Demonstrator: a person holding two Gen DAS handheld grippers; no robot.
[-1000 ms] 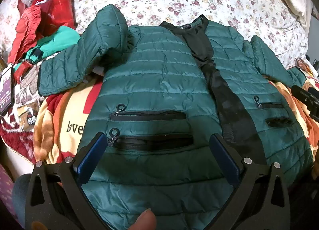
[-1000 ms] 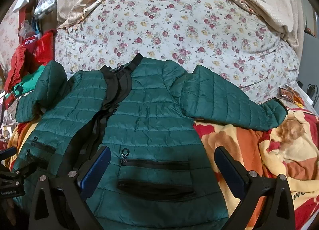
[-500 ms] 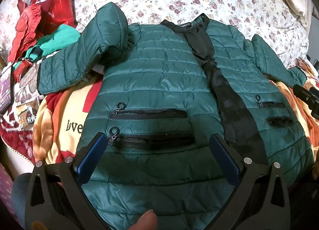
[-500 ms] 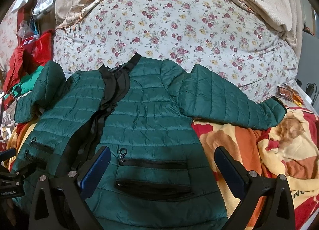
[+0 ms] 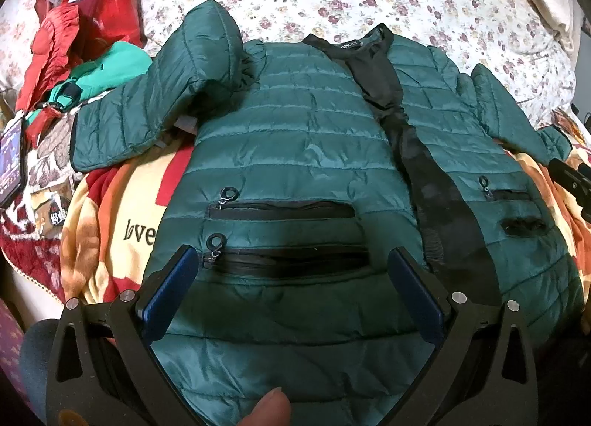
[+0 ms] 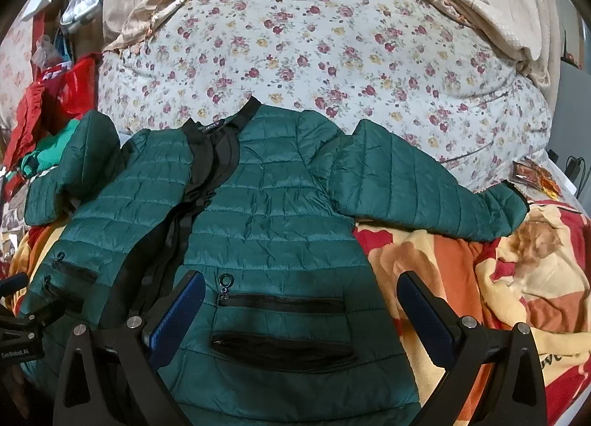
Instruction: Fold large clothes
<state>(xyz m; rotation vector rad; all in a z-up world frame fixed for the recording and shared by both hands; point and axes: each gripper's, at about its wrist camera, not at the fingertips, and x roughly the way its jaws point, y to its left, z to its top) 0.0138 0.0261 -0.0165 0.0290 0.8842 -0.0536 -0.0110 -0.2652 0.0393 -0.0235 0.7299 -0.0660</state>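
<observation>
Green quilted puffer jacket (image 5: 295, 152), spread front-up on bed; we held left gripper (image 5: 291, 280) and right gripper (image 6: 301, 309) parted, empty. Risk noted: slick shell slipping, bulging sleeve (image 5: 177, 82) springing unfolded.

The bed (image 6: 332, 41) wears a floral sheet, with a red, orange and cream blanket (image 6: 517, 278) spread over its near part. A green quilted jacket (image 6: 277, 222) lies front up across both, and red and teal clothes (image 5: 85, 49) sit piled at the left edge.
</observation>
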